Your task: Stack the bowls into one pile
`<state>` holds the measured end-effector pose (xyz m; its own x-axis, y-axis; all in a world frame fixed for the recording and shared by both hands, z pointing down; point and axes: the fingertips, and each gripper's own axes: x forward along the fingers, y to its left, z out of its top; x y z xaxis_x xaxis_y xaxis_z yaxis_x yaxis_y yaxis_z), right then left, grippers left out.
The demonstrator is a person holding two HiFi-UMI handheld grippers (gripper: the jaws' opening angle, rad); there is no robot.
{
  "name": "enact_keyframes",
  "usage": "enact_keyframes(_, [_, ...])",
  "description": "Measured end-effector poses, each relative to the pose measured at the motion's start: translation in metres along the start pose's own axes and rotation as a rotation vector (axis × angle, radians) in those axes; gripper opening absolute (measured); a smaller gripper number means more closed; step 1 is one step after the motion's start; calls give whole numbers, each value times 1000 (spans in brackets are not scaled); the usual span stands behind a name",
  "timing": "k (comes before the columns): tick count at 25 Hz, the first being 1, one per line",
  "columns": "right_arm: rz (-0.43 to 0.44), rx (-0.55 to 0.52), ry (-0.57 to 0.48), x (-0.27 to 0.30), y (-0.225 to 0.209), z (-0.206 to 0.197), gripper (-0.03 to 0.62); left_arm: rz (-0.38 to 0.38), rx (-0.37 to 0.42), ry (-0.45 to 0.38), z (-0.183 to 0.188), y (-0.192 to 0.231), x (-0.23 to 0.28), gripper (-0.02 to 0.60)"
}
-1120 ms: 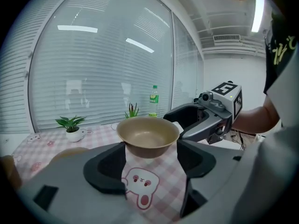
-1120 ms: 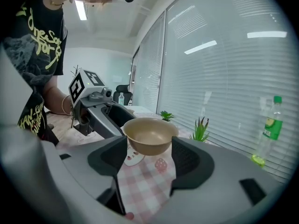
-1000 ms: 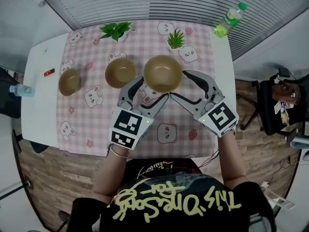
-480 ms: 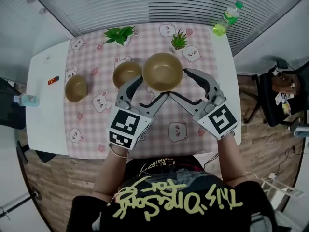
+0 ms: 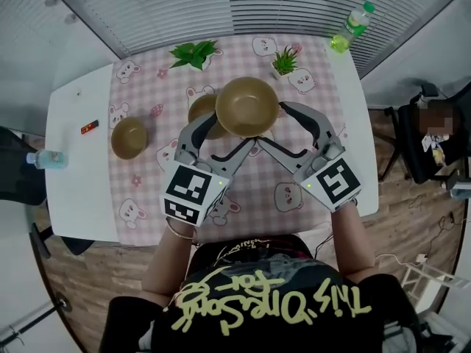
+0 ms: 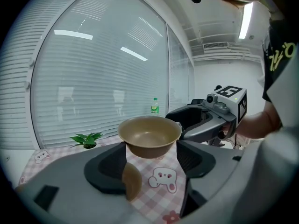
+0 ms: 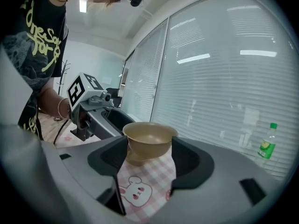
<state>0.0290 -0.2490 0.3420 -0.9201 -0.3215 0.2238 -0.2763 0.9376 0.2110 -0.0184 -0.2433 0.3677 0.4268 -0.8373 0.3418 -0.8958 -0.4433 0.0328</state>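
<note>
Left gripper [image 5: 224, 135] and right gripper [image 5: 276, 128] clamp wide-spread jaws on the big bowl [image 5: 247, 107], holding it above the smaller bowl [image 5: 199, 108] for nesting

Slatted window blinds [image 5: 243, 6], wooden floor [image 5: 77, 285], white table [image 5: 70, 160]

Raised bowl [image 5: 247, 107] clasped between jaws of left gripper [image 5: 229, 134] and right gripper [image 5: 274, 127], above table [image 5: 73, 190]. Second bowl [image 5: 199, 109] partly under it, leftward. Third bowl [image 5: 129, 137] further left, apart. Left plant [image 5: 194, 53], right plant [image 5: 285, 61] at far edge. Bottle [image 5: 352, 26] at far right corner.
</note>
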Motion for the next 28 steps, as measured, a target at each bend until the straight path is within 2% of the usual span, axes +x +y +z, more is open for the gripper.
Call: enact_keyframes(28, [21, 13, -15, 60, 39, 24, 296, 39, -6, -3, -16, 56, -50, 334])
